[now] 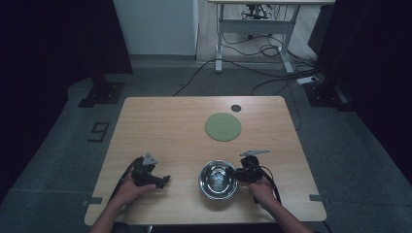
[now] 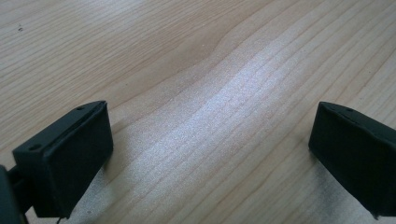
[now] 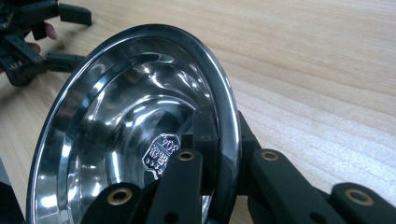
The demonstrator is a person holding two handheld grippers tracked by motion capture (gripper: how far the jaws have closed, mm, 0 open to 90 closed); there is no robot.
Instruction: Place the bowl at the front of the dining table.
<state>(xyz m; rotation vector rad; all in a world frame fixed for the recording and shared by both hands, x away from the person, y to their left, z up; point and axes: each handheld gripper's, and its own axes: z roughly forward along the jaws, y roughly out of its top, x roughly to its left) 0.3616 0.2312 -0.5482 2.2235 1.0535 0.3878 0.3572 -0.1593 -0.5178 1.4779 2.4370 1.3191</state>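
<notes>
A shiny steel bowl (image 1: 218, 179) sits on the wooden table (image 1: 160, 126) near its front edge. My right gripper (image 1: 237, 174) is shut on the bowl's right rim. In the right gripper view one jaw lies inside the bowl (image 3: 140, 126) and the other outside, pinching the rim at my right gripper (image 3: 224, 140). My left gripper (image 1: 165, 181) rests low on the table to the bowl's left. Its jaws stand wide apart over bare wood, so my left gripper (image 2: 210, 144) is open and holds nothing. A round green mat (image 1: 223, 126) lies farther back.
A small dark disc (image 1: 236, 108) lies near the table's far edge, behind the green mat. Beyond the table stand a desk frame (image 1: 252, 29) with cables on the floor and dark curtains at both sides.
</notes>
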